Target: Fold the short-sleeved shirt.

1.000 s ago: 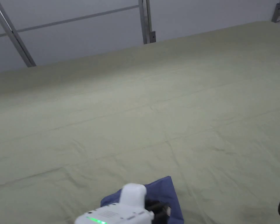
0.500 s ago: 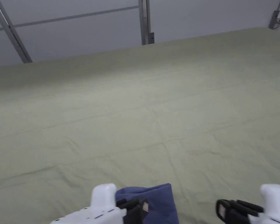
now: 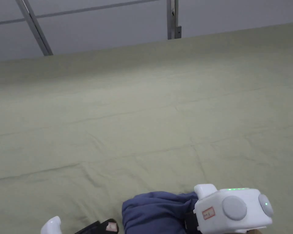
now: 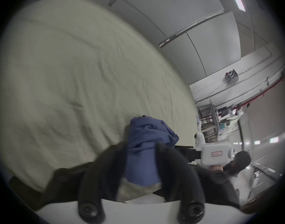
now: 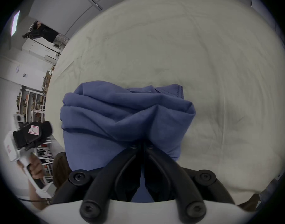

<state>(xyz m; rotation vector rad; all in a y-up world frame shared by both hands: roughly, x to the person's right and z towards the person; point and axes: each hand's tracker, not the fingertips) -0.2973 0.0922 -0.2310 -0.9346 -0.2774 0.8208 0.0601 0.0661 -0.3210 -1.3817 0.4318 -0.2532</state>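
At the near edge of the pale green cloth-covered table [image 3: 161, 115], the bunched blue short-sleeved shirt [image 3: 155, 213] sits in a rumpled heap, not flat. In the right gripper view the shirt [image 5: 125, 119] has stacked folds, with a stitched hem edge at its far right corner.

Right gripper [image 5: 142, 144]: black jaws closed together, pinching a ridge of shirt fabric on its near side. In the head view its white body [image 3: 231, 210] is at the shirt's right edge, touching it.

Left gripper [image 4: 141, 148]: jaws spread apart, shirt [image 4: 146, 148] visible between them; blurred, can't tell whether either jaw touches cloth. In the head view the jaw tip [image 3: 104, 227] is just left of the shirt, with a gap of bare table between.

Beyond the shirt: table runs wide and bare to its far edge, only shallow creases. Open room left, right and far of the shirt. Past the far edge, a grey wall with metal frame bars [image 3: 171, 19].
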